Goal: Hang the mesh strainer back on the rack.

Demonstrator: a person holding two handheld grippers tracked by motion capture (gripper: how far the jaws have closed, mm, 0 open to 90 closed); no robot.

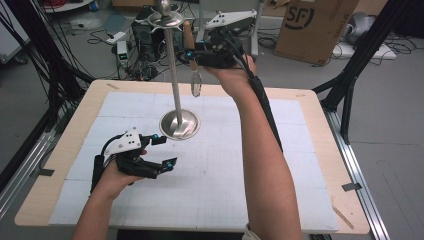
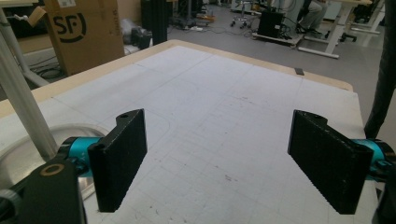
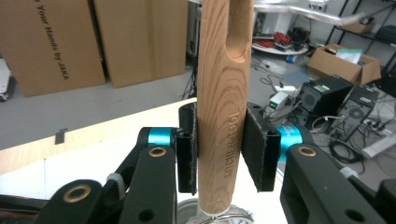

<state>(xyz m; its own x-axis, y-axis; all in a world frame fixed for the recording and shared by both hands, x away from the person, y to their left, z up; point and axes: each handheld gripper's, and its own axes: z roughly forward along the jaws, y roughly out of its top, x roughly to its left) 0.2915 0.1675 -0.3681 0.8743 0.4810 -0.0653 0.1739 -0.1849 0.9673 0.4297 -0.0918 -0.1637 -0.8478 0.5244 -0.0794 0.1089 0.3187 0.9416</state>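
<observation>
Strainer handle: smooth grained wood. Stand: polished glossy metal. Table: pale wood edge, matt white top.

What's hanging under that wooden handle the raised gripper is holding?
Below the wooden handle, clamped in the right hand-held gripper, a small wire-mesh strainer head hangs beside the metal stand. In the right gripper view the jaws cover part of the handle.

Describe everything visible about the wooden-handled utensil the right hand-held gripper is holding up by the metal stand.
The wooden-handled strainer has a rounded, light-grained wood handle with an elongated hanging slot near its top end and lettering engraved along it. A small round wire-mesh head hangs below. It is held upright, above the table, beside the metal stand's pole near its top disc. The right hand-held gripper has both pads clamped on the handle's sides.
</observation>
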